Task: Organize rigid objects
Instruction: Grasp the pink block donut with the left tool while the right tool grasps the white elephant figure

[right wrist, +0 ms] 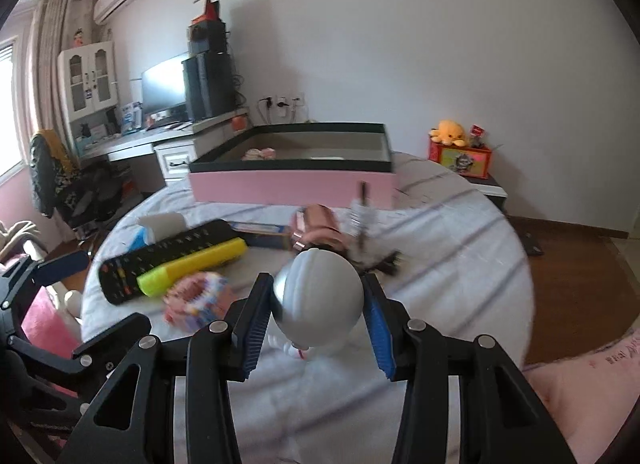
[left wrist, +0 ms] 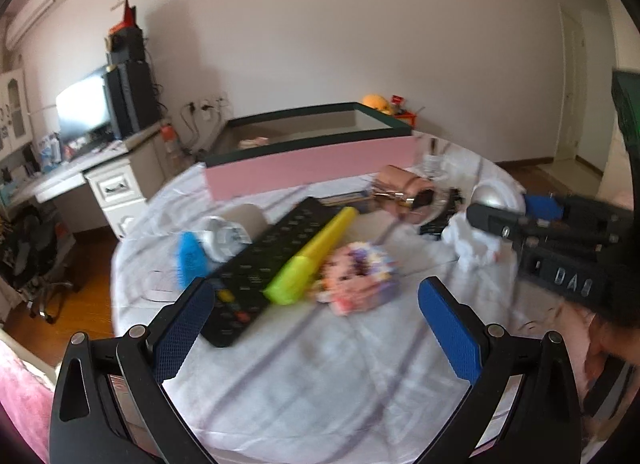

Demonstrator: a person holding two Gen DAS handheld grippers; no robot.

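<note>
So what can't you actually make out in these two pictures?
- Pink box contents: both views, its near wall hides the floor; only a pale item peeks out.
- Beaded pink thing: motion blur in both views, shape unclear.
- Remote button labels: too small and blurred.
- White figure in the right gripper: right wrist view, its round head hides the body.

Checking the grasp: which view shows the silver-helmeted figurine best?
The right wrist view: the figurine sits large and centred between the right tool pads. The left wrist view shows only part of it, blurred behind that tool.
</note>
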